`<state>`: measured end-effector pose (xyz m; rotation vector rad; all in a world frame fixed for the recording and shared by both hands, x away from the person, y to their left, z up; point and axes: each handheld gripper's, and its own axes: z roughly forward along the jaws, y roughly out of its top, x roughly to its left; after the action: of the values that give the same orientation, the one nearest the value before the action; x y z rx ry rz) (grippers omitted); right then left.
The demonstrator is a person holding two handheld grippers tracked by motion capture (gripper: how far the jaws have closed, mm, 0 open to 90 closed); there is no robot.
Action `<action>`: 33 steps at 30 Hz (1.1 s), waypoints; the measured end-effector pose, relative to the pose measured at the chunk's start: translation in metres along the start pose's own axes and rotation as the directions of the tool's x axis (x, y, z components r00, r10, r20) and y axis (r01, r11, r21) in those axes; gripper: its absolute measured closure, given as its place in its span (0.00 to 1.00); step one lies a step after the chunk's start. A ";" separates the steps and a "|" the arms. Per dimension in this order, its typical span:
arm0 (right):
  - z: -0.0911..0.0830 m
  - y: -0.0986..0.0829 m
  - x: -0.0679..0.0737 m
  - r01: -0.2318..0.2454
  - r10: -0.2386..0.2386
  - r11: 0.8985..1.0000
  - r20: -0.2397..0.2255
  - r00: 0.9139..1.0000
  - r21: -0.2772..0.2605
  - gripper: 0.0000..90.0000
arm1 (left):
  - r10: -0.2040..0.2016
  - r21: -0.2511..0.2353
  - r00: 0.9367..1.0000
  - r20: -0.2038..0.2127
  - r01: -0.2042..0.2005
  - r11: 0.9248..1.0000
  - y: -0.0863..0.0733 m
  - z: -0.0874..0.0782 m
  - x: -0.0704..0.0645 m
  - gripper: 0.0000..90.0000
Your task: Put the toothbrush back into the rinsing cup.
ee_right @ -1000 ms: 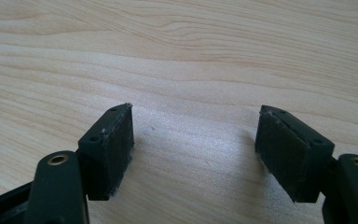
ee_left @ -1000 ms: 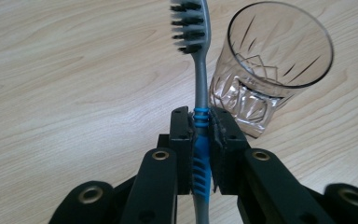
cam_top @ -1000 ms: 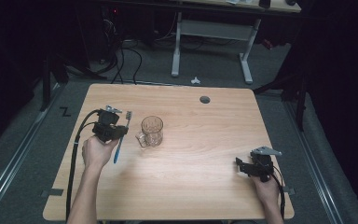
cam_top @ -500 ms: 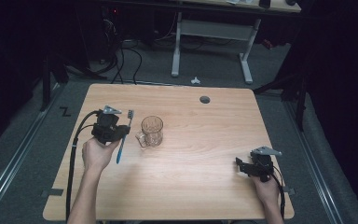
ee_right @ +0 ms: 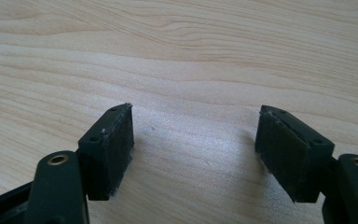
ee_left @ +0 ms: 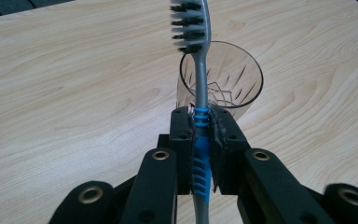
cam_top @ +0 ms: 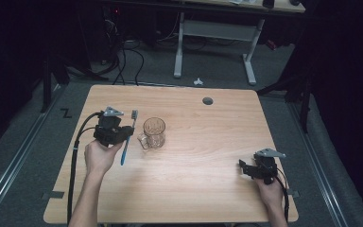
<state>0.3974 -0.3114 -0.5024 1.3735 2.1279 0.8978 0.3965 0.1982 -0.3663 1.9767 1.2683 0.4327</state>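
Toothbrush (ee_left: 200, 93) with a grey stem, blue ribbed grip and dark bristles is pinched between the fingers (ee_left: 182, 140) of the left gripper (ee_left: 201, 154), so those two black pads are clamped tight right on the blue ribbed part. In the left gripper view the bristle head sticks up past the fingertips and the tail end of the handle runs back down between the arms of the gripper. Just beyond the fingertips sits a clear cut-glass mug (ee_left: 223, 84), upright on the light wooden bench (ee_left: 74, 70), with the brush stem crossing in front of its rim.

From the high view the left gripper (cam_top: 118, 135) is at the left half of the bench, and the toothbrush (cam_top: 127, 139) lies along its right side, head pointing away from the person, with the glass mug (cam_top: 153, 133) just beside it on the right.

The right gripper (cam_top: 246, 169) is well apart, near the front right of the bench (cam_top: 208, 189). Its fingers (ee_right: 109, 149) are spread wide with nothing between them, just bare wood grain under and between the pads in the right gripper view.
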 end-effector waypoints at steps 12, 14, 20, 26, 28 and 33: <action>0.000 0.000 0.000 0.001 -0.001 1.000 -0.001 1.000 0.001 0.32 | 0.026 -0.055 0.999 0.028 -0.024 0.998 0.012 -0.002 -0.014 0.90; 0.000 0.000 0.000 0.000 0.000 1.000 0.000 1.000 0.000 0.32 | 0.027 -0.065 0.999 0.041 -0.024 0.998 0.014 -0.002 -0.015 0.90; 0.000 0.000 0.000 0.000 0.000 1.000 0.000 1.000 0.000 0.32 | 0.032 -0.079 0.998 0.046 -0.029 0.996 0.019 -0.001 -0.018 0.90; 0.000 0.000 0.000 0.000 0.000 1.000 -0.001 1.000 0.001 0.32 | 0.044 -0.088 0.998 0.043 -0.040 0.995 0.025 0.001 -0.020 0.90; 0.000 0.000 0.000 0.000 0.000 1.000 -0.001 1.000 0.001 0.32 | 0.045 -0.095 0.998 0.043 -0.040 0.995 0.027 0.002 -0.021 0.90; 0.000 0.000 0.000 0.000 0.000 1.000 0.000 1.000 0.000 0.32 | 0.048 -0.114 0.998 0.042 -0.043 0.993 0.031 0.004 -0.023 0.90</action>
<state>0.3974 -0.3114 -0.5024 1.3734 2.1281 0.8979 0.4086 0.1692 -0.3434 1.9120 1.1480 0.4696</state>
